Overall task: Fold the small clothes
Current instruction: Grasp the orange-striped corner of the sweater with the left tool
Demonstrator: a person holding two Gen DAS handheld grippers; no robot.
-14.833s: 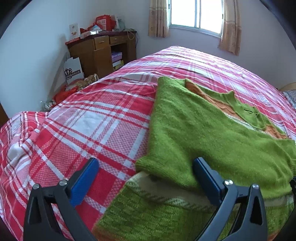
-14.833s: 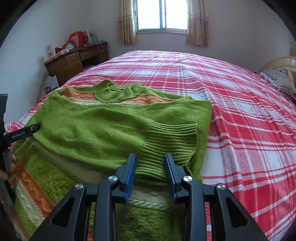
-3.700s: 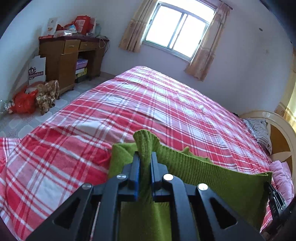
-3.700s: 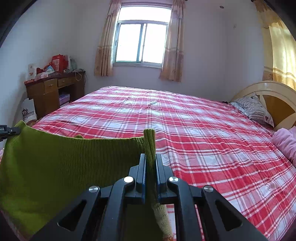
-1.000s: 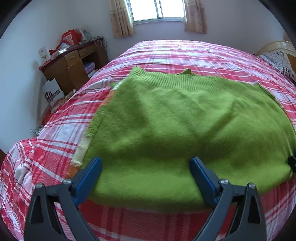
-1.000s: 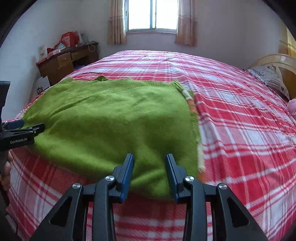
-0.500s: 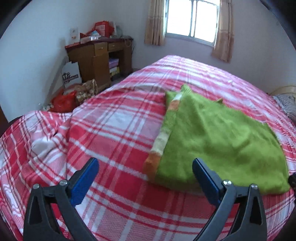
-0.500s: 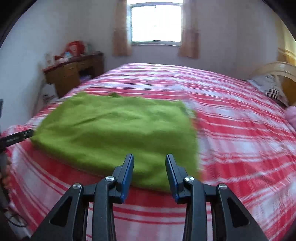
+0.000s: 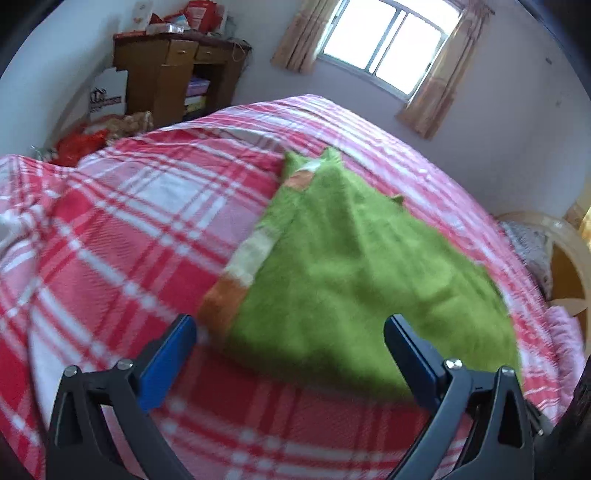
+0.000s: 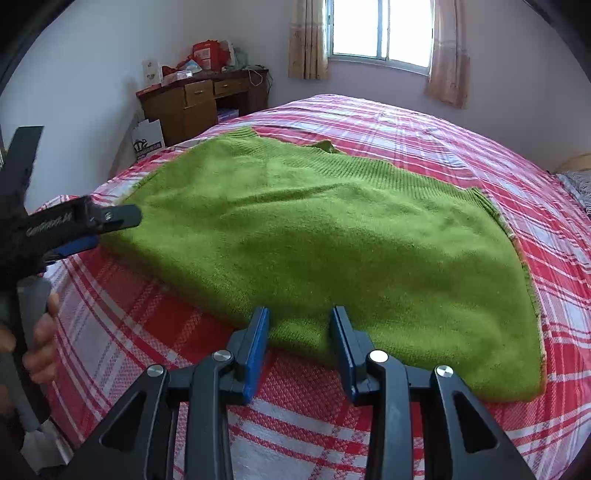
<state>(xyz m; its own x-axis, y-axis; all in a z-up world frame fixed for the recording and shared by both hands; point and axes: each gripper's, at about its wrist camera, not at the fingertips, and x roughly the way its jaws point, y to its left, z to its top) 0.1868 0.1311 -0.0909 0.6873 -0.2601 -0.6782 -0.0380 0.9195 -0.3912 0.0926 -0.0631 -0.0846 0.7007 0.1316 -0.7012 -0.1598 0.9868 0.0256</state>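
Observation:
A green knitted sweater (image 9: 362, 269) lies folded flat on the red plaid bed (image 9: 122, 229), with orange and cream stripes along its left edge. It also shows in the right wrist view (image 10: 332, 236). My left gripper (image 9: 290, 350) is wide open and empty, just short of the sweater's near left corner; it also shows at the left of the right wrist view (image 10: 96, 229). My right gripper (image 10: 299, 343) is open and empty, its fingertips at the sweater's near folded edge.
A wooden desk (image 10: 199, 103) with clutter on top stands by the wall at the far left, with a white bag (image 10: 147, 140) and red bags (image 9: 79, 144) on the floor. A window with curtains (image 10: 380, 33) is behind. A headboard (image 9: 565, 266) and pillow are at the right.
Both grippers have stayed open and empty. The left view has swung right and closer to the sweater's left corner. The right gripper has moved in to the near edge.

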